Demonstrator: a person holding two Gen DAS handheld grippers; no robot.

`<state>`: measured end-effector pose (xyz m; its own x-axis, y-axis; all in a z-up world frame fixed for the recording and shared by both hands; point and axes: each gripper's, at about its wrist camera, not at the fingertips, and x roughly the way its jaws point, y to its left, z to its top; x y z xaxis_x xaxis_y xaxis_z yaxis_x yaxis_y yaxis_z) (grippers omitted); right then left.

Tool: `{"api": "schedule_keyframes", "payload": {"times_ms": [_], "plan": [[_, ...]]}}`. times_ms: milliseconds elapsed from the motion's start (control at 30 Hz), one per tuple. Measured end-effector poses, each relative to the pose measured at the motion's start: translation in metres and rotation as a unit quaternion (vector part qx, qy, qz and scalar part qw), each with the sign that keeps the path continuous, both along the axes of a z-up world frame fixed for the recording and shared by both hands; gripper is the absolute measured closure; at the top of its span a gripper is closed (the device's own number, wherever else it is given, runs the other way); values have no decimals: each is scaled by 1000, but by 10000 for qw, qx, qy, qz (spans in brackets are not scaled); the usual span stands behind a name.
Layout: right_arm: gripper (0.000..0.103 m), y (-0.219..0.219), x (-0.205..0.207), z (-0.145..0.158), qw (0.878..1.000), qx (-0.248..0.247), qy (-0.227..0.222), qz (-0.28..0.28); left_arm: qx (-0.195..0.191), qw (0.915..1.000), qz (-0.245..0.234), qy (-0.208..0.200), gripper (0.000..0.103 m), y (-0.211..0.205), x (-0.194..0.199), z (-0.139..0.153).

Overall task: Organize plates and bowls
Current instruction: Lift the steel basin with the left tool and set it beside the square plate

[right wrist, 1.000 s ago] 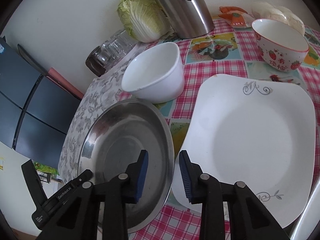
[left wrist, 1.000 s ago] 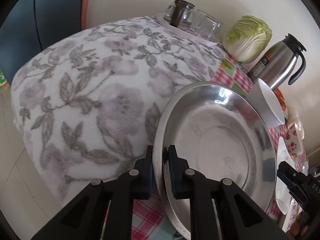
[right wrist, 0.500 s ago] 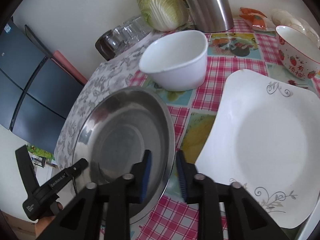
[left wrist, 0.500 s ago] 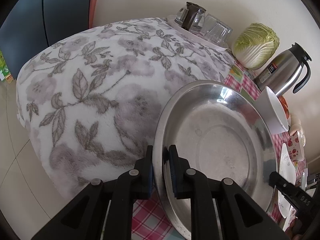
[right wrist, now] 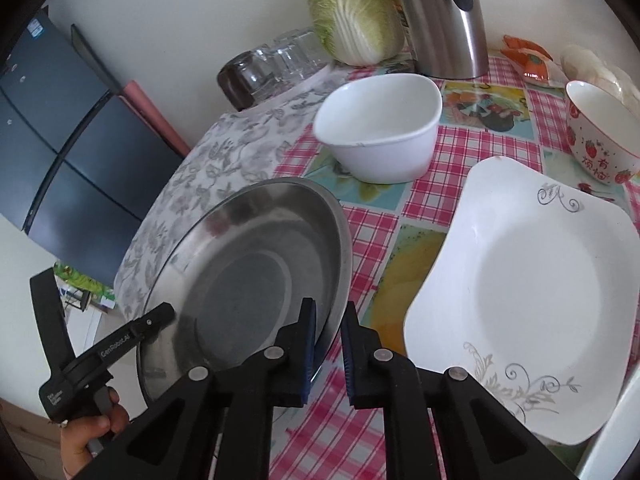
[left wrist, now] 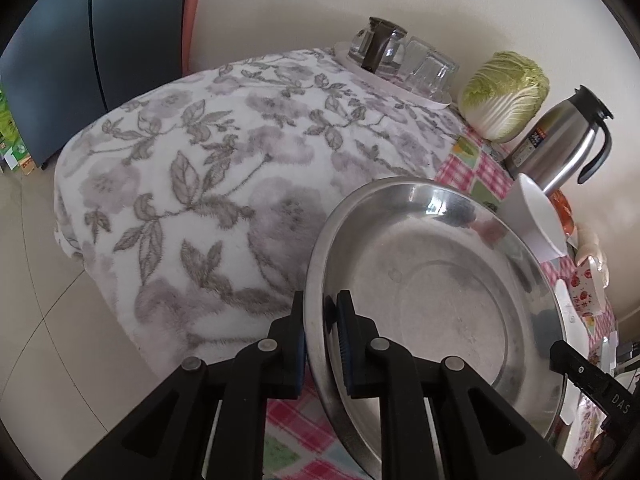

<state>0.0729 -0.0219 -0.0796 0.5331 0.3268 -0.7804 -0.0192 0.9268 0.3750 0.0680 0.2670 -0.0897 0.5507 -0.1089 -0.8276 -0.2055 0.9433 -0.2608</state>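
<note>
A round steel plate [left wrist: 440, 304] is held tilted above the table; it also shows in the right wrist view [right wrist: 248, 276]. My left gripper [left wrist: 322, 320] is shut on its left rim. My right gripper [right wrist: 328, 328] straddles the opposite rim, its jaws narrow around it with a small gap showing. A white square plate [right wrist: 528, 292] lies flat on the checked cloth to the right. A white bowl [right wrist: 384, 128] stands behind the steel plate. A strawberry-print bowl [right wrist: 596, 136] stands at the far right.
A floral blanket [left wrist: 208, 184] covers the table's left half. A tray of glasses [left wrist: 404, 64], a cabbage [right wrist: 356, 12] and a steel thermos jug [right wrist: 440, 16] stand along the wall. Snack packets [right wrist: 532, 60] lie at the back right. A dark fridge [right wrist: 52, 140] stands beyond.
My right gripper has moved left onto the steel plate's rim and its jaws have narrowed around it. The left gripper keeps its grip, and the plate has shifted slightly.
</note>
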Motion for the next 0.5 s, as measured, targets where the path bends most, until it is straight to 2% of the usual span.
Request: {"api": "schedule_keyframes", "payload": {"times_ms": [200,367,500], "plan": [[89,-20,-24,23,9997,162,-151,-96,84,9995,-221,-207,89,-21,-9,30],[89,-48,-45,50,9983,252,-440,-303,197,9963,-579,-602,89,-58,-15,75],[89,-88,-68,73,9941,474,-720,-664,294,9913,-898,-919,89,-95,-20,110]]}}
